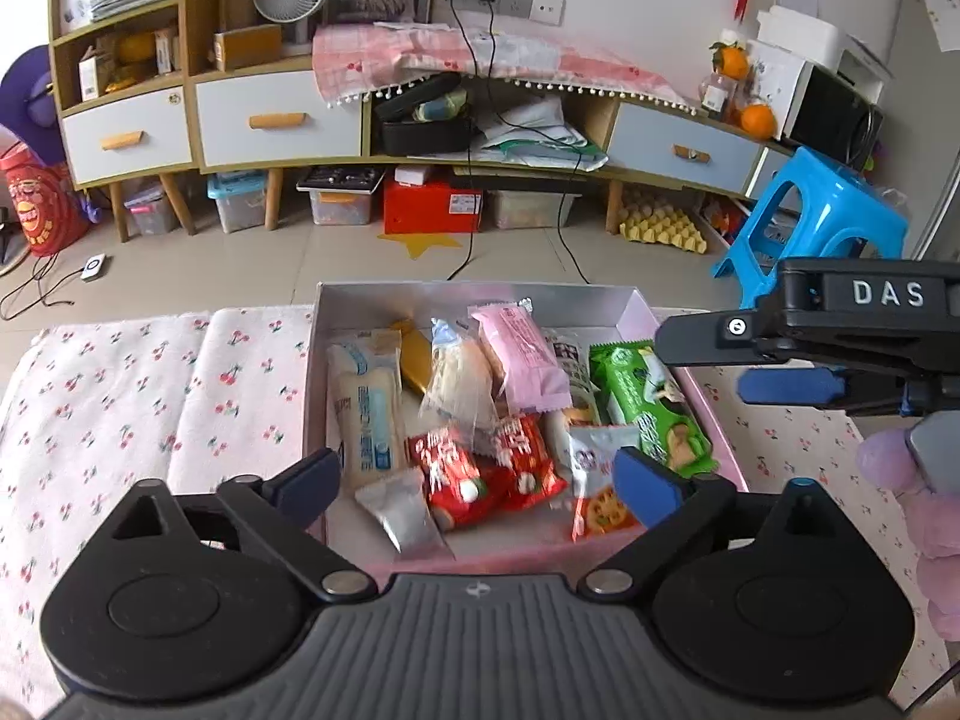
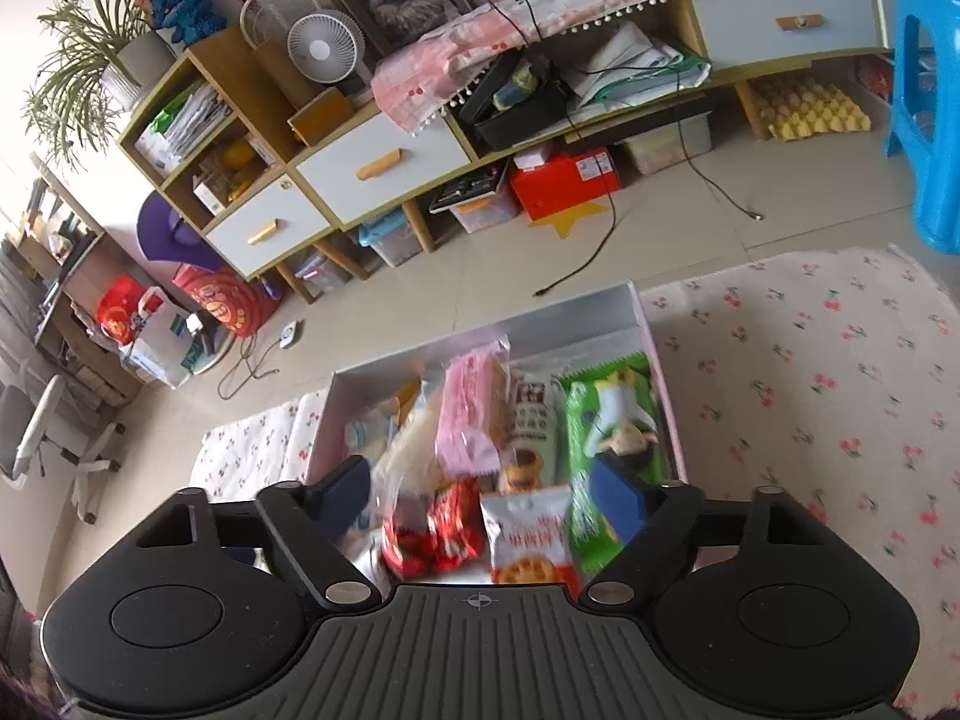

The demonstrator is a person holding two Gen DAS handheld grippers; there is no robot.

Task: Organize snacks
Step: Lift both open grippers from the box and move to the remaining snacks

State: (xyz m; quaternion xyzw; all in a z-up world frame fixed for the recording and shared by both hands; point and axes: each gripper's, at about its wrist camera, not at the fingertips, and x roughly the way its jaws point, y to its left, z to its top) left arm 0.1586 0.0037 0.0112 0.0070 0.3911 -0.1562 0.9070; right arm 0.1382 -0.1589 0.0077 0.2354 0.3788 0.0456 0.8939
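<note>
Left gripper [image 1: 477,483] splayed wide, grasping nothing, over red packets [image 1: 480,471]; right gripper [image 2: 483,495] likewise spread, holding nothing. Beyond: green pack [image 1: 651,399], pink wafer pack [image 1: 522,357], all inside pink box [image 1: 717,420] on cherry-print cloth [image 1: 108,396]

Bright, even daylight, soft shadows; strong fisheye bending toward the edges, dark corners; snack packets [image 2: 528,498] motion-blurred in the right wrist view.
</note>
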